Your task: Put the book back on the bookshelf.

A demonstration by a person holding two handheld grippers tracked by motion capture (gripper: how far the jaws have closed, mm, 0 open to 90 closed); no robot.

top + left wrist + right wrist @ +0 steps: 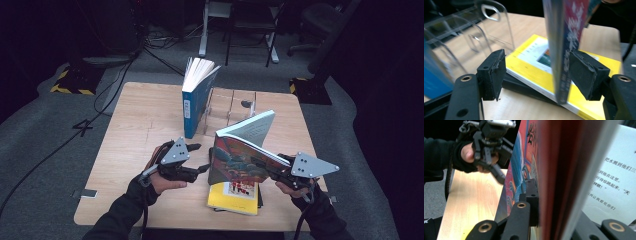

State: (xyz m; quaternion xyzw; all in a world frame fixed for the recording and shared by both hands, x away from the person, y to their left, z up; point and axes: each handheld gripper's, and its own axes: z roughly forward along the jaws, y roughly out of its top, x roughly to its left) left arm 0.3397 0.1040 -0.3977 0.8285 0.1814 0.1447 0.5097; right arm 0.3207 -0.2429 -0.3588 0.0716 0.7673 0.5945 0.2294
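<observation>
books: 3 | left tongs [204,167] wide | right tongs [266,169] gripping colourful book [240,161]

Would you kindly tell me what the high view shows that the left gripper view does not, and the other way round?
High view: the whole tabletop, the blue book's fanned pages, and the right tool clamped on the colourful book. Left gripper view: the left tool close up, its worn foam pads standing apart with that book's edge between them. Shared: the colourful book, the yellow book lying flat beneath it, and the clear rack.
</observation>
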